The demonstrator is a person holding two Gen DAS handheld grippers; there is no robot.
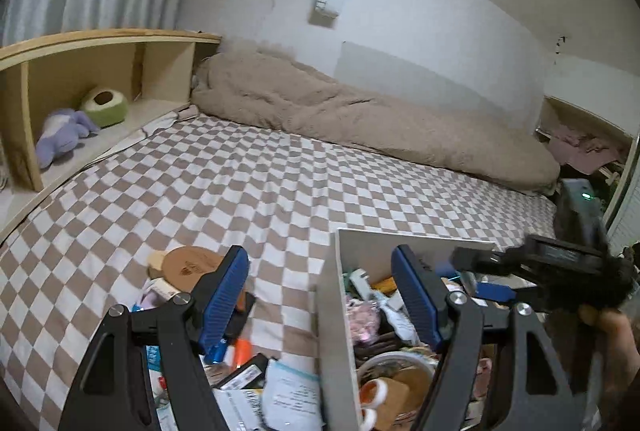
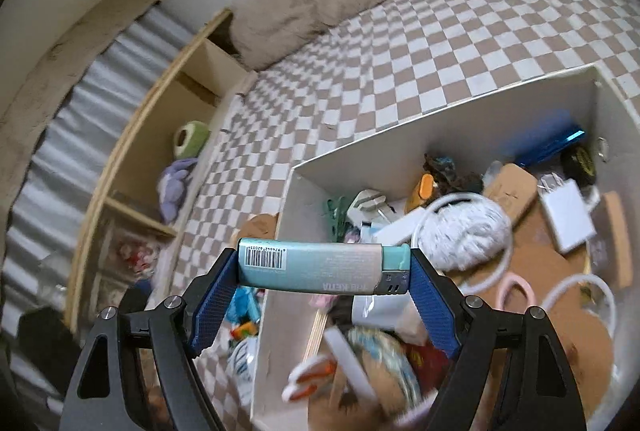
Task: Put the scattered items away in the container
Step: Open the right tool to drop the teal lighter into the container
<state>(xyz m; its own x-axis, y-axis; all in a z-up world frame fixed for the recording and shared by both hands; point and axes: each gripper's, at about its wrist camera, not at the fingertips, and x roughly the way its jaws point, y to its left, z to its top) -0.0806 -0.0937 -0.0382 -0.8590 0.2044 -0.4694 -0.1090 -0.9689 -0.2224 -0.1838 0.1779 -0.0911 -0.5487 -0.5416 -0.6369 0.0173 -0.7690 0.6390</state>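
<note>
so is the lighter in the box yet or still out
Out: the lighter is clamped end to end in the right gripper, above the white box.

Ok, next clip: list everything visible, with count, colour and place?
white open-top box: one, on the bed, already crowded with items
teal lighter with barcode: one, crosswise between the right jaws, at the box's edge
loose clutter pile: several mixed items, on the bed beside the box
checkered beige-and-white bedsheet: one, covers the bed
beige fluffy blanket: one, along the wall
purple plush toy: one, in the wooden shelf
left gripper: black, blue pads, jaws open, empty
right gripper: black, blue pads, holding the lighter
</note>
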